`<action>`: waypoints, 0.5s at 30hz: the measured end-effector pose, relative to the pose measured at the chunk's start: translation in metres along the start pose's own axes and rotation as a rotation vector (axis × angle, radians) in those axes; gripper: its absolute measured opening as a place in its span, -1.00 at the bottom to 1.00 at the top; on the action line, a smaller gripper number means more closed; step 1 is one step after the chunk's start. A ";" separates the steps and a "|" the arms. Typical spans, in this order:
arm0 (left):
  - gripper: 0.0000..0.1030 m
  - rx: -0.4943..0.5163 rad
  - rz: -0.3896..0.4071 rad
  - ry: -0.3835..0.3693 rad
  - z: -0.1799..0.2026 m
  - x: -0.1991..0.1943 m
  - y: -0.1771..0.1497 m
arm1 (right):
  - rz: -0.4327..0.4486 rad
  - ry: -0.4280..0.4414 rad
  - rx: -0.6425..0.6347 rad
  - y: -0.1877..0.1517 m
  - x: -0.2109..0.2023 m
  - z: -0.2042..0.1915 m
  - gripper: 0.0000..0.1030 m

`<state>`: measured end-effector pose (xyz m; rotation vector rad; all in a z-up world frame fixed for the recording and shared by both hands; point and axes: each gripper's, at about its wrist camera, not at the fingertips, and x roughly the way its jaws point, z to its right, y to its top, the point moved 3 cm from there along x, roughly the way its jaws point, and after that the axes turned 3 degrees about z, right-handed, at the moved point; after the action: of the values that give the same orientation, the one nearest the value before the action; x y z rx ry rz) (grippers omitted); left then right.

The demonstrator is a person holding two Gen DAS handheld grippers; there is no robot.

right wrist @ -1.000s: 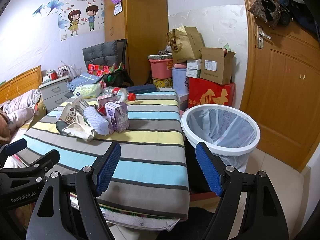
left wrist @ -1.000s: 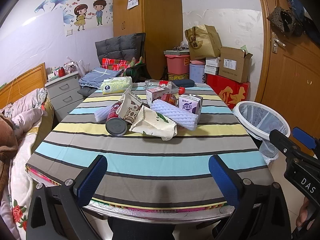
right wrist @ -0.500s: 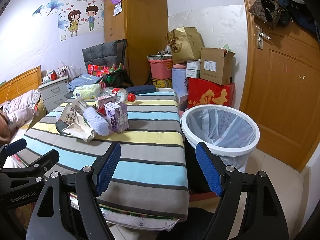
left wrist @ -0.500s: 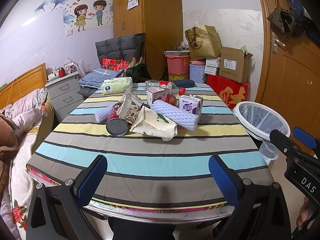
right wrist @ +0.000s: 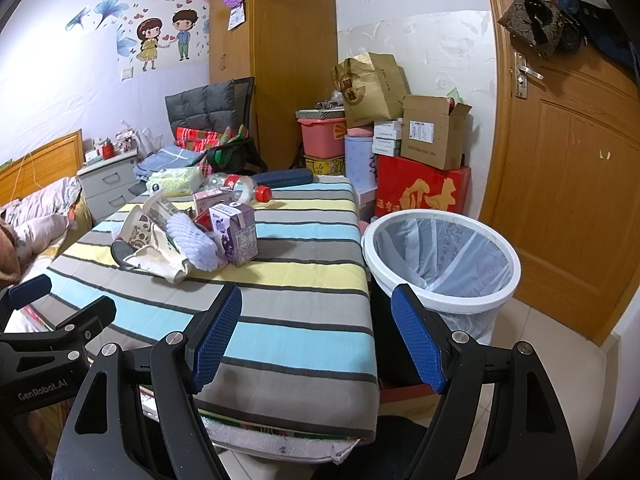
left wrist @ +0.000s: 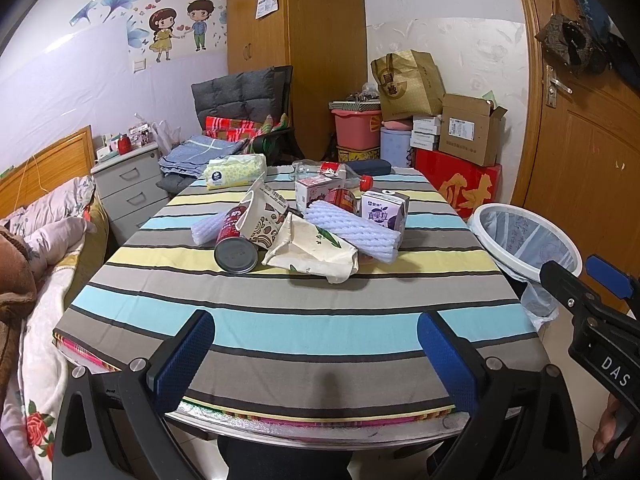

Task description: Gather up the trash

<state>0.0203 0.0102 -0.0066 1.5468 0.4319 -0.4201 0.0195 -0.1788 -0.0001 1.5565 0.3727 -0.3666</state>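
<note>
A heap of trash lies mid-table on the striped cloth (left wrist: 304,320): a red can (left wrist: 234,246) on its side, a paper cup (left wrist: 262,216), a crumpled white paper bag (left wrist: 316,250), white foam netting (left wrist: 352,230), a purple drink carton (left wrist: 384,210), a pink carton (left wrist: 314,194) and a plastic bottle (left wrist: 340,172). A white bin (right wrist: 440,264) with a clear liner stands right of the table. My left gripper (left wrist: 316,354) is open and empty over the near table edge. My right gripper (right wrist: 316,340) is open and empty over the table's near right corner, beside the bin.
A tissue pack (left wrist: 236,170) and a dark case (left wrist: 368,166) lie at the table's far end. Stacked boxes (right wrist: 420,188) and a wooden door (right wrist: 568,200) are behind the bin. A bed (left wrist: 36,248) and a drawer unit (left wrist: 128,188) stand left.
</note>
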 end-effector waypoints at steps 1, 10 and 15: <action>1.00 -0.001 0.001 0.000 0.000 0.000 0.000 | -0.001 0.001 0.000 0.000 0.000 -0.001 0.53; 1.00 -0.027 -0.035 -0.009 -0.021 0.016 0.004 | -0.001 0.028 -0.028 0.003 0.015 -0.008 0.53; 1.00 -0.044 -0.045 0.020 -0.047 0.033 0.015 | -0.021 0.102 -0.011 0.011 0.037 -0.016 0.53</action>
<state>0.0562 0.0578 -0.0094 1.5017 0.4894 -0.4274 0.0578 -0.1622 -0.0069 1.5656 0.4700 -0.3018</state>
